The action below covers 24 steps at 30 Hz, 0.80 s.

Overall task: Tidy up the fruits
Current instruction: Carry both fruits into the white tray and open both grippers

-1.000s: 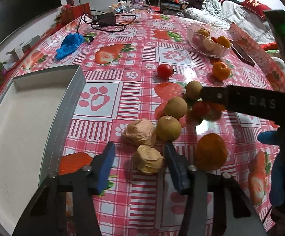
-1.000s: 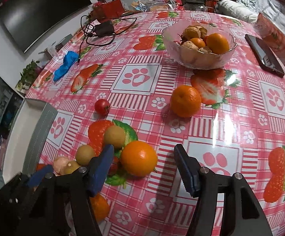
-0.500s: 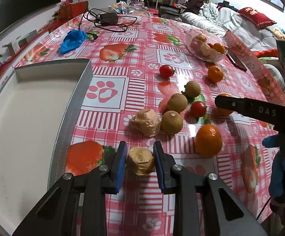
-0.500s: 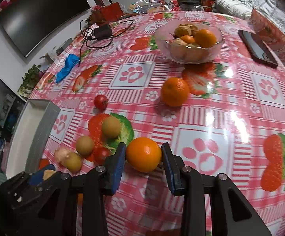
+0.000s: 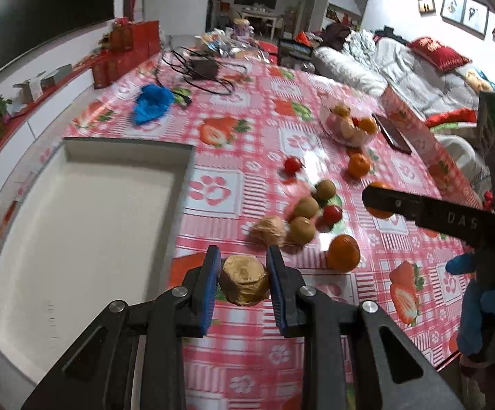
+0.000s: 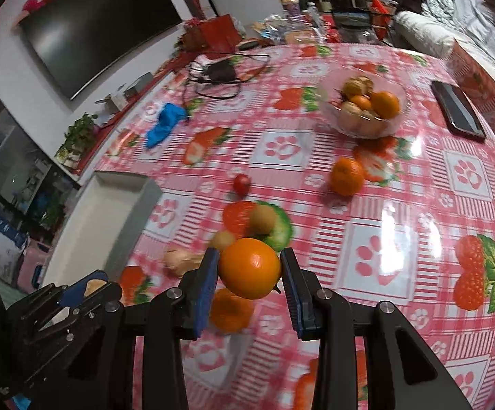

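Note:
My left gripper (image 5: 244, 285) is shut on a tan paper-wrapped fruit (image 5: 244, 284) and holds it above the table, right of the white tray (image 5: 186, 184). My right gripper (image 6: 250, 273) is shut on an orange (image 6: 249, 268), lifted above the cloth. On the table lie kiwis (image 5: 302, 229), another wrapped fruit (image 5: 268, 230), cherry tomatoes (image 5: 332, 213), and loose oranges (image 5: 344, 252) (image 6: 346, 176). A glass bowl (image 6: 363, 128) with oranges and wrapped fruit stands farther back.
A dark phone (image 6: 457, 111) lies right of the bowl. A blue cloth (image 5: 152, 102) and a black charger with cables (image 5: 203, 68) sit at the far side. The table edge falls away at right.
Both grippers went from open to shut on their fruit, then lifted: the left with the wrapped fruit, the right with the orange. Both views pulled back and up.

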Each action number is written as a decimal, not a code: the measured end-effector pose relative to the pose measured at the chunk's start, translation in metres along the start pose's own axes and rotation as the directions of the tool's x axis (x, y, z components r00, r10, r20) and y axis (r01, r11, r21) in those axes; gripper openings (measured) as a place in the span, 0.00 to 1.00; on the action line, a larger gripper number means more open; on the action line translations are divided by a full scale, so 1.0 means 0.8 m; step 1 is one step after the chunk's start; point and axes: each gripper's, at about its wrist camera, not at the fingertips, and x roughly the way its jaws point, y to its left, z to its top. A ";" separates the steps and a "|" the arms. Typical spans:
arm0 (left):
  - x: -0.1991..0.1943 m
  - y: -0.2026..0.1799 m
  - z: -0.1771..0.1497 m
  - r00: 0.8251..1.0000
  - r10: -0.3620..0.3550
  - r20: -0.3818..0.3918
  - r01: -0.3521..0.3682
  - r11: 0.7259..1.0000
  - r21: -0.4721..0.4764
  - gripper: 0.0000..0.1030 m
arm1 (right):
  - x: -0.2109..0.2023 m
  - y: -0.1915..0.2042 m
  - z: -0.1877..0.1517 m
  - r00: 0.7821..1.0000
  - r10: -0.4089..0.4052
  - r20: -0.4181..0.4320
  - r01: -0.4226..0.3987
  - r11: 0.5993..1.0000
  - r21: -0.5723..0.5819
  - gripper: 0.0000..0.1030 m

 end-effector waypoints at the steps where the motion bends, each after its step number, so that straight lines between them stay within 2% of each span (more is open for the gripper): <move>1: -0.006 0.008 0.001 1.000 0.014 0.009 -0.014 1.000 -0.008 0.30 | -0.002 0.011 0.001 1.000 0.007 0.001 -0.007 1.000 -0.012 0.37; 7: -0.024 0.074 -0.005 0.995 0.104 0.007 -0.104 0.992 -0.077 0.30 | 0.006 0.089 0.005 0.999 0.051 -0.016 -0.053 0.994 -0.096 0.37; 11: -0.026 0.121 -0.016 0.988 0.152 -0.022 -0.154 0.978 -0.138 0.30 | 0.026 0.148 0.005 0.995 0.089 -0.049 -0.096 0.984 -0.149 0.37; 16: -0.018 0.158 -0.034 0.978 0.192 -0.081 -0.204 0.964 -0.171 0.30 | 0.066 0.218 -0.003 0.985 0.132 -0.115 -0.154 0.967 -0.204 0.37; 21: -0.006 0.177 -0.048 0.973 0.197 -0.123 -0.216 0.961 -0.175 0.30 | 0.101 0.253 -0.010 0.976 0.136 -0.172 -0.172 0.960 -0.220 0.37; 24: 0.001 0.184 -0.051 0.971 0.198 -0.135 -0.220 0.960 -0.173 0.34 | 0.116 0.261 -0.012 0.974 0.117 -0.195 -0.162 0.960 -0.230 0.37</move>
